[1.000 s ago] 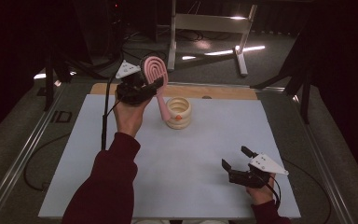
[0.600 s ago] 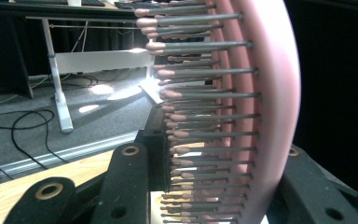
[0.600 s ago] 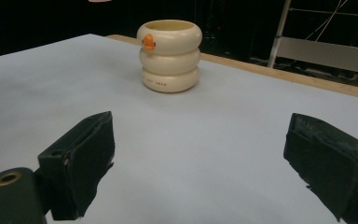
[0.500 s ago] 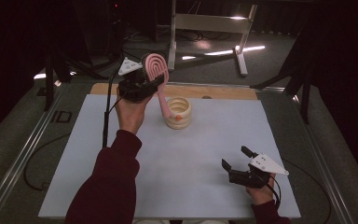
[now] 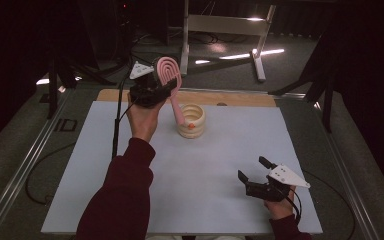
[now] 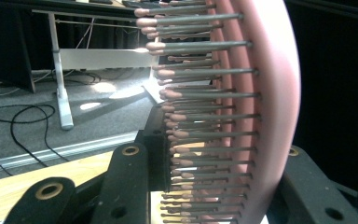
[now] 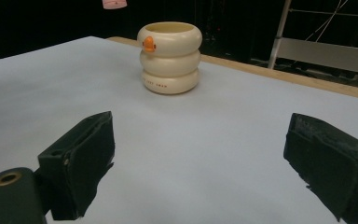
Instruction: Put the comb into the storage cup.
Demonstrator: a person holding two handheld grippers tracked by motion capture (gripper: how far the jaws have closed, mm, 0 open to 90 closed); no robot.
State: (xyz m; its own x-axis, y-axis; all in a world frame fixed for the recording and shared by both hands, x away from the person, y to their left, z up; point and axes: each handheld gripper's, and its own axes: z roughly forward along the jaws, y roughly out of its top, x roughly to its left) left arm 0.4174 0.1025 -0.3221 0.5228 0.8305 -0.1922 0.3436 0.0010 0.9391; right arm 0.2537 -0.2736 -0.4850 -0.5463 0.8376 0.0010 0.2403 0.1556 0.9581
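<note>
Above the cream cup (image 5: pixel 191 120), left gripper (image 5: pixel 152 89) jaws clamp a pink hairbrush (image 5: pixel 169 80); right gripper (image 5: pixel 256 176) jaws gape empty.

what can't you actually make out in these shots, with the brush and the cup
- Inside of the cream ringed cup: hidden by its own wall in the right gripper view; too small in the high view.
- Small print low on the cup: too small in the right gripper view.
- Pink hairbrush handle: cut off by the bottom edge in the left gripper view.
- Left gripper pads: the brush head covers them in the high view.
</note>
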